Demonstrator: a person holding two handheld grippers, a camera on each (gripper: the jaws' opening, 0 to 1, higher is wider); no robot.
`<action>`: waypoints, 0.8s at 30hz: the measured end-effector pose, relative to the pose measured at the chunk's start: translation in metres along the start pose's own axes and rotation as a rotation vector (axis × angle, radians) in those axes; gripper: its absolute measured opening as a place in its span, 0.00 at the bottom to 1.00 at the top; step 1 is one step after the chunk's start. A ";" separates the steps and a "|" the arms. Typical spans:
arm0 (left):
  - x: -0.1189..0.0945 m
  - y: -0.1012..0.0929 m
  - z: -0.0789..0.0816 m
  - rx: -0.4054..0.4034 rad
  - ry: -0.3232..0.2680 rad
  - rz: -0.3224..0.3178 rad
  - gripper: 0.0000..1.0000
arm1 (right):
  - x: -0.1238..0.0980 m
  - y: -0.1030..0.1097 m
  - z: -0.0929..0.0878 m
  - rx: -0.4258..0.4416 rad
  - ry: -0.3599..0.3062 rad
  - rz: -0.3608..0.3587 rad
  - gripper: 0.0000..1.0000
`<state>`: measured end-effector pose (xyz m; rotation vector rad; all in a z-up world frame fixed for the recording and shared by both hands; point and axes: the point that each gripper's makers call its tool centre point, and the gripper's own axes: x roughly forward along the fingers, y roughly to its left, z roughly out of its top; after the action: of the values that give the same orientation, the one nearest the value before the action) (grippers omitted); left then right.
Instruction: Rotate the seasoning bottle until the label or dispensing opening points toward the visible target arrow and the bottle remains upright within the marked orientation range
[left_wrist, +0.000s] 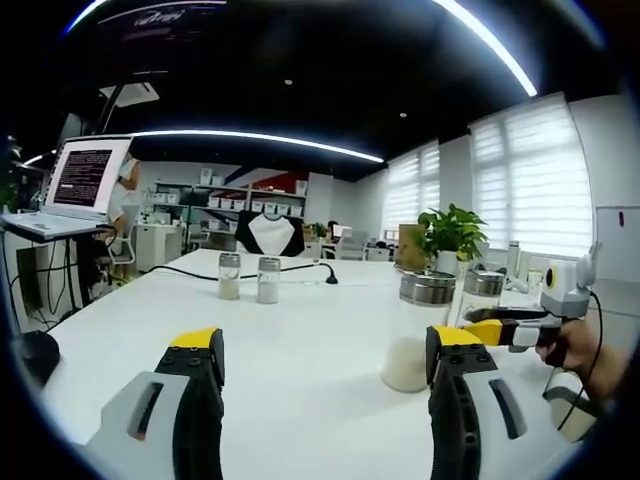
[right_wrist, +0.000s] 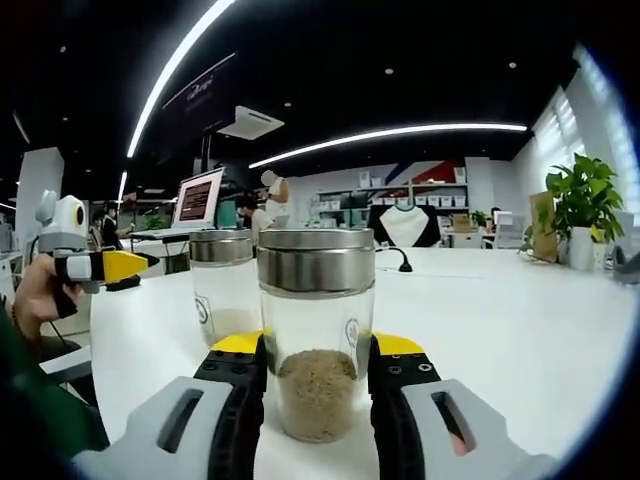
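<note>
In the right gripper view, the right gripper (right_wrist: 316, 385) stood on the white table (right_wrist: 520, 330) with its two yellow-tipped jaws pressed against the sides of a clear glass seasoning bottle (right_wrist: 316, 335), clamped on it. The bottle stood upright, with a brushed metal lid and a layer of brown seasoning in its lower part. Just behind it and a little to the left stood a second jar (right_wrist: 222, 290) with the same metal lid and a paler filling at the bottom; whether the two touched could not be told. At the left edge of that view the left gripper (right_wrist: 105, 266) showed, held in a person's hand (right_wrist: 35, 295), its yellow jaw tips pointing toward the jars. A laptop (right_wrist: 198, 202) with a lit screen stood farther back, and a potted plant (right_wrist: 580, 205) stood far right. In the left gripper view, the left gripper (left_wrist: 325, 365) hung over bare tabletop (left_wrist: 300, 340) with its jaws wide apart and nothing between them. To the right, the two metal-lidded jars appeared beside each other, the nearer one (left_wrist: 415, 335) holding white powder, the other (left_wrist: 478, 295) clamped by the right gripper (left_wrist: 480, 330) coming in from the right. Two small shakers (left_wrist: 249, 277) stood side by side farther back on the table, near a black cable (left_wrist: 300, 272), and the open laptop (left_wrist: 82, 180) sat at the left.
</note>
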<state>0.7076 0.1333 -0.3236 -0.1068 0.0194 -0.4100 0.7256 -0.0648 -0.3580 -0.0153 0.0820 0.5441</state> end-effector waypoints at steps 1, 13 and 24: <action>0.000 -0.001 0.000 -0.003 0.001 -0.003 0.87 | 0.000 0.000 0.000 -0.001 0.000 -0.004 0.38; 0.000 0.000 -0.001 -0.002 0.004 0.000 0.87 | 0.001 0.001 -0.001 0.005 -0.011 -0.078 0.38; 0.001 0.001 -0.001 -0.002 0.003 0.001 0.87 | 0.001 0.001 -0.002 0.006 -0.012 -0.136 0.38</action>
<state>0.7084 0.1335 -0.3249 -0.1084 0.0233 -0.4096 0.7261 -0.0637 -0.3597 -0.0114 0.0699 0.4083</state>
